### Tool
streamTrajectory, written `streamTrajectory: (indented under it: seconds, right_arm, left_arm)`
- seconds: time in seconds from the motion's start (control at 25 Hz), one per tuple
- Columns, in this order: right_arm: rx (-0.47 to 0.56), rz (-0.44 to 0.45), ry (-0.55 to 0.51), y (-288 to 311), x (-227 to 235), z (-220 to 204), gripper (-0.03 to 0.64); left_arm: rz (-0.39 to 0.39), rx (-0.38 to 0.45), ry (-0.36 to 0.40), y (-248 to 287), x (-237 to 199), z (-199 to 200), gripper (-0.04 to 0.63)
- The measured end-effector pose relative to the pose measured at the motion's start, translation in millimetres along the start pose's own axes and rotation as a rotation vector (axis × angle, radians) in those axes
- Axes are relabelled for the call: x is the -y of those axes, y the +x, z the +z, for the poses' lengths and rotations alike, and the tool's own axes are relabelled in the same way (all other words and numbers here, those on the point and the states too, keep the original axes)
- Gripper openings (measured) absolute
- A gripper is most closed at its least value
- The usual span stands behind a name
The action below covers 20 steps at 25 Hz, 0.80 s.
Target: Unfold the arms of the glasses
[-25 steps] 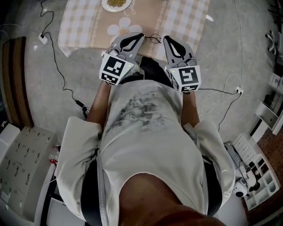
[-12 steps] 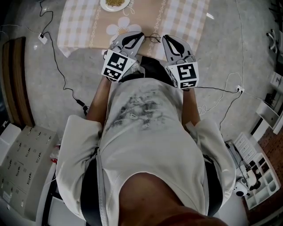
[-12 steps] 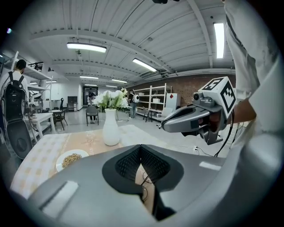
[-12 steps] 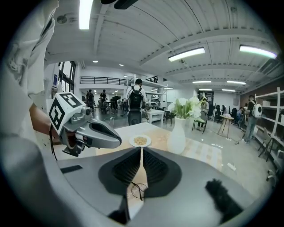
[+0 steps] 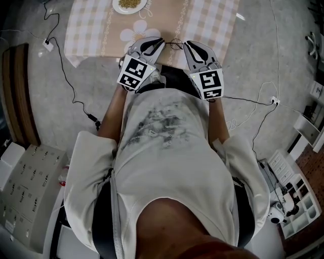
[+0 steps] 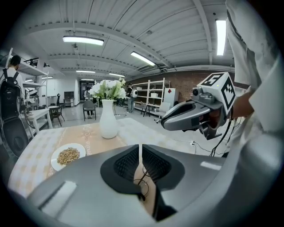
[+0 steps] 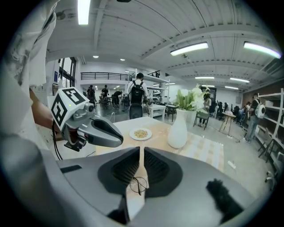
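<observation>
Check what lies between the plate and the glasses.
Only bare tablecloth with a printed flower. The head view shows the plate and the glasses well apart.

**A:** Glasses, where and how?

**B:** The glasses (image 5: 175, 44) lie on the counter (image 5: 217, 25) at its near edge. They're on the tan centre strip of the cloth (image 5: 162, 17), near the flower print (image 5: 136, 31).

**A:** Look?

**B:** Thin dark wire frame with round lenses. They lie low on the cloth, with the long side roughly along the near edge.

**A:** Arms folded or out?

**B:** Can't tell. They're too small in the head view. The right gripper view shows one round lens (image 7: 138, 184) with a thin dark bar crossing it. The left gripper view shows a round rim (image 6: 140, 185) with a wire running off it. That's not enough to call.
</observation>
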State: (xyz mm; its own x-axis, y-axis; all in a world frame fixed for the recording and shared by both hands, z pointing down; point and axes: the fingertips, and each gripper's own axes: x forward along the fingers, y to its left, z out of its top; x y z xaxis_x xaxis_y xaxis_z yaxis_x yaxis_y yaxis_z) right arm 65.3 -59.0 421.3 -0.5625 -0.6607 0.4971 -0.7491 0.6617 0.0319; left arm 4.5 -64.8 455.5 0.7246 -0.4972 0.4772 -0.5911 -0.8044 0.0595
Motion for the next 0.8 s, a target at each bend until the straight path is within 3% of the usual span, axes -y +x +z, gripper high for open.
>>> streamTrajectory:
  seconds: [0.8]
  right_arm:
    - [-0.076, 0.032, -0.003, 22.7, 1.3, -30.3, 0.052]
  left_arm:
    - [-0.078, -0.166, 0.017, 32.0, 1.4, -42.3, 0.067]
